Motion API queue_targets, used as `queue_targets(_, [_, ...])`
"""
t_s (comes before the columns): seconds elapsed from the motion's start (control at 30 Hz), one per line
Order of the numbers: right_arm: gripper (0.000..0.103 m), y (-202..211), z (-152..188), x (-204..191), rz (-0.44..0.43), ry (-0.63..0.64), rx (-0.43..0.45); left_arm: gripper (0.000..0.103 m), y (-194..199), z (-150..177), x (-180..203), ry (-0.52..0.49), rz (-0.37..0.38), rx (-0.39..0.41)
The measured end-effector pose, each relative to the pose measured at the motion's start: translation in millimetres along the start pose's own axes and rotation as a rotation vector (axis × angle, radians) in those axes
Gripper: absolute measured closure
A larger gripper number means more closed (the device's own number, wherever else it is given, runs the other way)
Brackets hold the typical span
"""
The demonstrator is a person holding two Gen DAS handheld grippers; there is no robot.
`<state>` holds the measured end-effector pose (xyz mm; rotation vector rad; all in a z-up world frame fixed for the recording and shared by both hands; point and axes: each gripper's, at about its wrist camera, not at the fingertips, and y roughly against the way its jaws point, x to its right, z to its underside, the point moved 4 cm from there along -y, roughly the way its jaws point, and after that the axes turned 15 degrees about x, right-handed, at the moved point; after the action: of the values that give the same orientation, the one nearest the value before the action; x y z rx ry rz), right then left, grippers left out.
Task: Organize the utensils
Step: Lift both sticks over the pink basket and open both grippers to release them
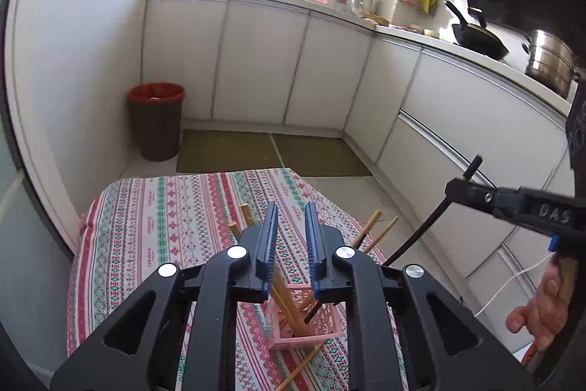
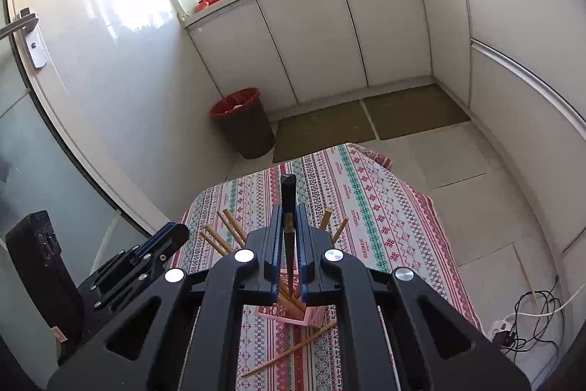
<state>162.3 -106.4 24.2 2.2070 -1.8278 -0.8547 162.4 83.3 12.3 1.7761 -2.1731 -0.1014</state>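
A pink slotted holder (image 1: 311, 325) stands on the patterned tablecloth (image 1: 164, 218) with several wooden chopsticks (image 1: 366, 229) leaning out of it. It also shows in the right wrist view (image 2: 293, 314). My right gripper (image 2: 288, 211) is shut on a dark chopstick (image 2: 288, 193), held upright with its lower end down in the holder. My left gripper (image 1: 291, 207) is open and empty, right above the holder. The dark chopstick (image 1: 421, 229) and the right gripper (image 1: 512, 200) show at the right of the left wrist view. A loose wooden chopstick (image 2: 293, 347) lies on the cloth by the holder.
The small table stands in a kitchen. A brown bin (image 1: 155, 120) with a red liner stands by the wall. White cabinets (image 1: 263, 61) run along the back and right. Cables and a stray chopstick (image 2: 525, 277) lie on the floor at the right.
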Motion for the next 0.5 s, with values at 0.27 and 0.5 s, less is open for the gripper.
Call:
queue_targets(0.27, [0.096, -28.9, 21.6, -6.6, 0.025, 0.019, -0.059, 0.054, 5.7, -4.0, -19.5, 0.047, -0.071, -0.019])
queue_targets(0.5, [0.076, -38.9, 33.3, -8.8, 0.041, 0.039, -0.085, 0.053, -1.1, 16.1, -27.5, 0.036, -0.118, -0.132])
